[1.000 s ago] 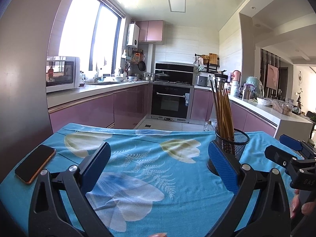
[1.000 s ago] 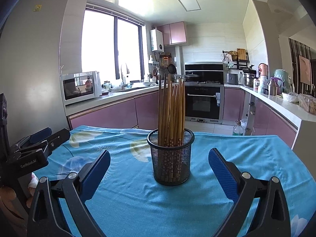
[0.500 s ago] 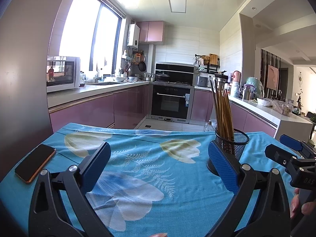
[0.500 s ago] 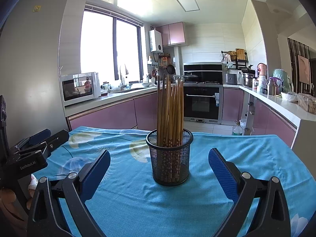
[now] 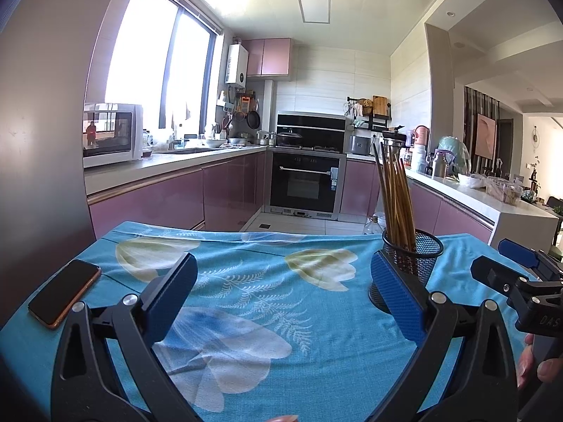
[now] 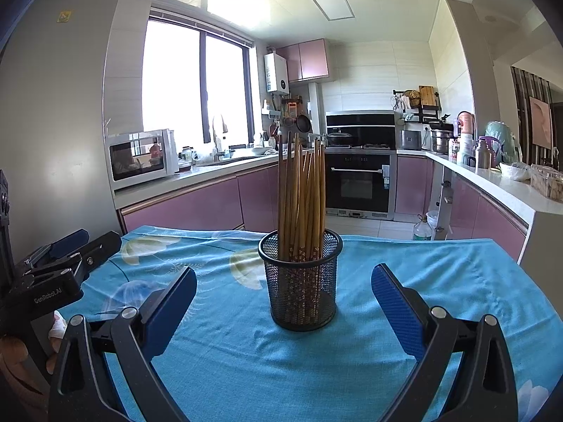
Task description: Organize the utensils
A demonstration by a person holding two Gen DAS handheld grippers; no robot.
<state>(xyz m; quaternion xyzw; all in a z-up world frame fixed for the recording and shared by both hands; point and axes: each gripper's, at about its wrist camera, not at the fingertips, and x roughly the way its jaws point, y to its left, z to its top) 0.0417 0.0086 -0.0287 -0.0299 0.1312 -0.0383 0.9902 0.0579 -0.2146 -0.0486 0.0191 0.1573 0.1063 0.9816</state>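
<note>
Kitchen table under a blue floral cloth (image 6: pixel 404 270): chopsticks (image 6: pixel 302 197) stand bundled in a mesh holder (image 6: pixel 302 292).

Both the right gripper (image 6: pixel 283 299) and left gripper (image 5: pixel 281 293) hang spread wide, holding nothing. The holder looks light and top-heavy; a careless nudge could tip it, or snag the loose cloth.

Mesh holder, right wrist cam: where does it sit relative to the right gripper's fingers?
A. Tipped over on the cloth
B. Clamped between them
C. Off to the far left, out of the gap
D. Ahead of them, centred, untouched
D. The mesh holder stands upright on the blue tablecloth with the chopsticks in it, centred ahead of the open right gripper, clear of both blue pads.
</note>
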